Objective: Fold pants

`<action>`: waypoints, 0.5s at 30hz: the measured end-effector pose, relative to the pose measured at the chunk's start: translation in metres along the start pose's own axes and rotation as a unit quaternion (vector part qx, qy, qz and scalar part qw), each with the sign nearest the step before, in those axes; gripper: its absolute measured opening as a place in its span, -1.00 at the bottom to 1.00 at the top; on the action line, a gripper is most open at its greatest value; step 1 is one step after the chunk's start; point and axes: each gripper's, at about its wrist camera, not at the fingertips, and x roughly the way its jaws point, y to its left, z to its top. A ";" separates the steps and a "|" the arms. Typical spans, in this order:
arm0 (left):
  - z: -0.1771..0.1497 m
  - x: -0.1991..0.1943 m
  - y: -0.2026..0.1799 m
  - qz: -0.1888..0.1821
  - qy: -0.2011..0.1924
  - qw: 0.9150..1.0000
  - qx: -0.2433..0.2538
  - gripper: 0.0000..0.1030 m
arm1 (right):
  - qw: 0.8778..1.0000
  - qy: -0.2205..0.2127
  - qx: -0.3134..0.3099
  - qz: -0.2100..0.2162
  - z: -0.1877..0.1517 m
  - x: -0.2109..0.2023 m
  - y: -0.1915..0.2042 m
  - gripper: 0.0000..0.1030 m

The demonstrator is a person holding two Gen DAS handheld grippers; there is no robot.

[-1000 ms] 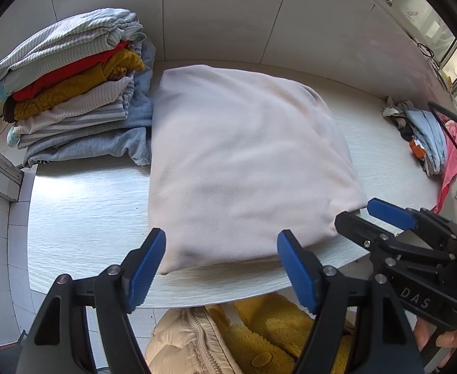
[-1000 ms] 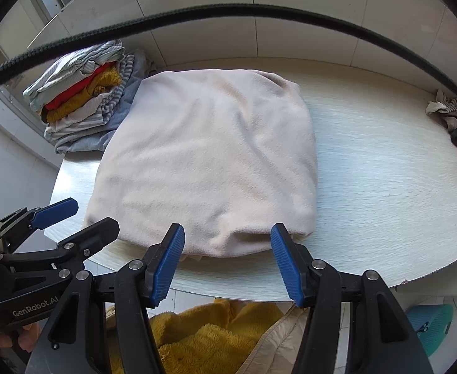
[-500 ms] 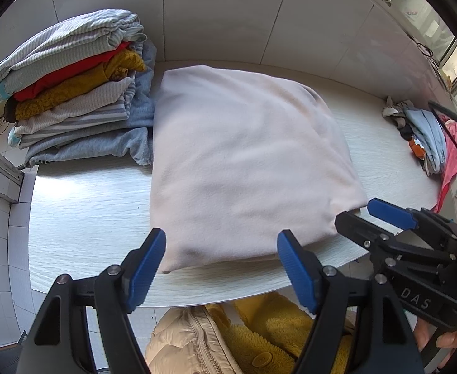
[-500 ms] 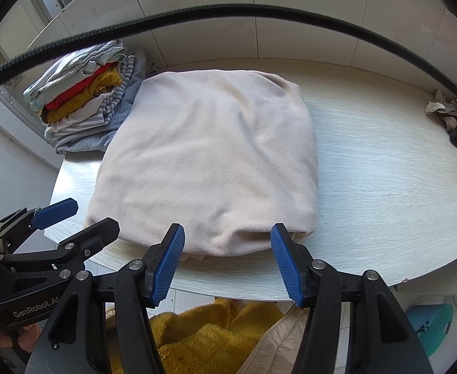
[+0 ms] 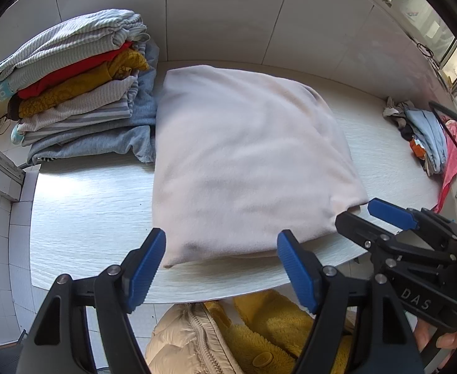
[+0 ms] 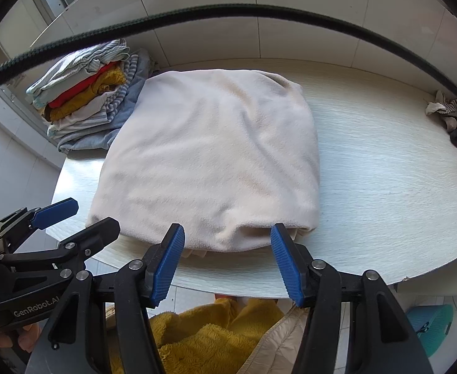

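The left gripper (image 5: 220, 268) is held with its blue pads spread wide and nothing between them, poised over the near edge of the table (image 5: 82, 215), just short of the folded cream pants (image 5: 244, 162). The right gripper (image 6: 226, 261) is likewise held apart and empty, its pads hanging just before the near fold of the pants (image 6: 209, 159), where layered edges are seen underneath. Both grippers are tilted steeply downward toward the table edge.

Each view shows the other gripper from the side: "DAS" can be read on the right gripper's body in the left wrist view, and "GenRobot.AI" on the left gripper's body in the right wrist view. Fingertips of a hand (image 5: 437, 339) are glimpsed only in the left wrist view, at the lower right.

A black cable (image 6: 228, 11) arching across the frame is seen only in the right wrist view, as is a teal basket (image 6: 430, 324) on the floor. The stack of folded clothes (image 5: 75, 84) is shown beside the pants, touching their left edge, and a small heap of loose garments (image 5: 424, 137) is seen well apart at the table's right end. A yellow fleece (image 6: 209, 339) and a beige quilted jacket (image 5: 184, 342) are seen below the table edge.
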 end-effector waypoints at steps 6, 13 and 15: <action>0.000 0.000 0.000 0.000 0.000 1.000 0.000 0.50 | 1.000 0.000 -0.002 0.001 0.000 0.000 -0.001 0.14; -0.001 -0.001 -0.002 0.001 -0.002 1.000 0.002 0.50 | 1.000 0.001 -0.003 0.001 0.000 0.000 -0.001 0.14; -0.001 -0.001 -0.002 0.001 -0.003 1.000 0.002 0.50 | 1.000 0.001 -0.002 0.001 0.000 0.000 0.000 0.14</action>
